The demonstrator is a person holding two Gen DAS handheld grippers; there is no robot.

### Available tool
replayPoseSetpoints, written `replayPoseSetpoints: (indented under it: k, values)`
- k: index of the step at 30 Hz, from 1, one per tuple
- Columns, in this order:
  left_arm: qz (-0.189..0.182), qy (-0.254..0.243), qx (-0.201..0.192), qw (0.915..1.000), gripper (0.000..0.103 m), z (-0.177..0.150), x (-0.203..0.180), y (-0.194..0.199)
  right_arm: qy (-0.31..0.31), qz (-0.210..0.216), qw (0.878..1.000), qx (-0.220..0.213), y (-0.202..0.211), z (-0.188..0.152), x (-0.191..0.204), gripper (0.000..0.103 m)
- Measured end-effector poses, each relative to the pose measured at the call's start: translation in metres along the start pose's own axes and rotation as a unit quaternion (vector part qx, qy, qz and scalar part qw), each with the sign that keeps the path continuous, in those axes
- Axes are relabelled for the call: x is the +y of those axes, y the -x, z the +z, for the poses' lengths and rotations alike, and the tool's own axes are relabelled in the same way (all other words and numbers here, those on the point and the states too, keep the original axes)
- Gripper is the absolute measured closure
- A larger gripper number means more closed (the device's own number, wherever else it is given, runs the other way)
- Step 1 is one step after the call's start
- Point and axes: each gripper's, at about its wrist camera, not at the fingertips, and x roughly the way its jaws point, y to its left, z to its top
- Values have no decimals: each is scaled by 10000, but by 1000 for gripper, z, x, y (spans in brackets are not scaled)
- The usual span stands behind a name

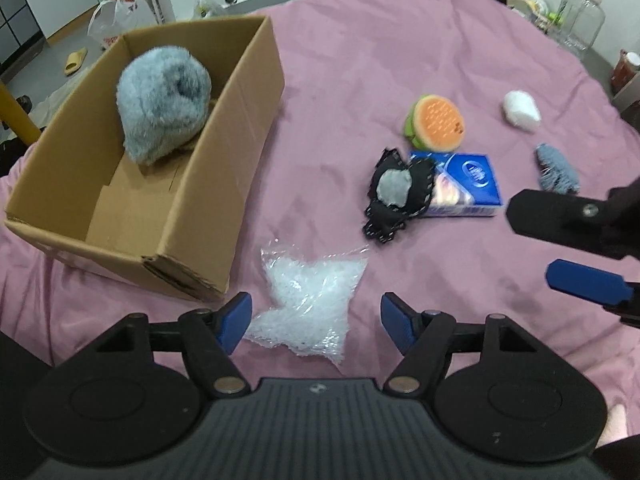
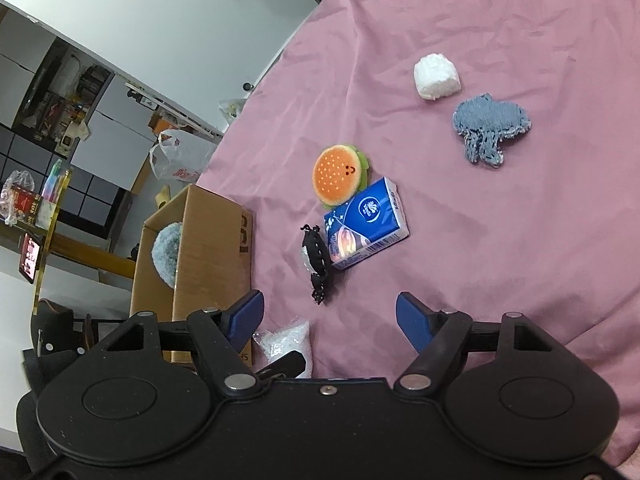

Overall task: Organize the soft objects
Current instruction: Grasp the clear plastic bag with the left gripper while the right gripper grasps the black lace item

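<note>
A cardboard box stands on the pink cloth at the left and holds a fluffy grey-blue plush. My left gripper is open, low over a clear bag of white pellets that lies between its fingers. My right gripper is open and empty; it shows at the right of the left wrist view. Ahead lie a black and grey pouch, a blue tissue pack, a burger plush, a white soft lump and a grey-blue knitted piece.
The pink cloth covers the whole work surface. Clear plastic jars stand at its far right edge. Plastic bags and a yellow slipper lie on the floor beyond the box. Shelves stand at the left.
</note>
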Motion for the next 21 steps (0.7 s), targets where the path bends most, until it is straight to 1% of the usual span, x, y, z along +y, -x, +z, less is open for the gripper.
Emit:
replayPoseSetpoints:
  k: [3,5,8,9,11,12,13,15,21]
  values:
    - [47,33,51,10000,32,1,2,-8,3,-48,10000,56,-5,0,-1,30]
    - [57,44,71,9999,35,2,2,-13,21,-53,9999,98,-9,0,-1,31]
    - [14,85,154,9998,49,4,3,-20,23,-53,9998,176,-15,1,-1,32]
    - [-4,96,170,9998,57,4,2,-22,9,-50,9998,185,-16,1,-1,32]
    - [-40,107,158,9998,60,4,2,-23,-1,-51,9998,182,-18,2,-2,32]
    - [-30,107,133,9998,67,5,2,-23,-5,-52,9998,175,-20,3,-2,32]
    - [-46,115,100,9999,71,6,3,-22,-5,-53,9998,168,-21,3,-1,32]
    - [-131,138,51,9998,72,8,4,-18,-1,-52,9999,147,-23,5,-1,32]
    - [-318,254,-178,9990,72,22,11,2,-18,163,9998,108,-27,9,2,32]
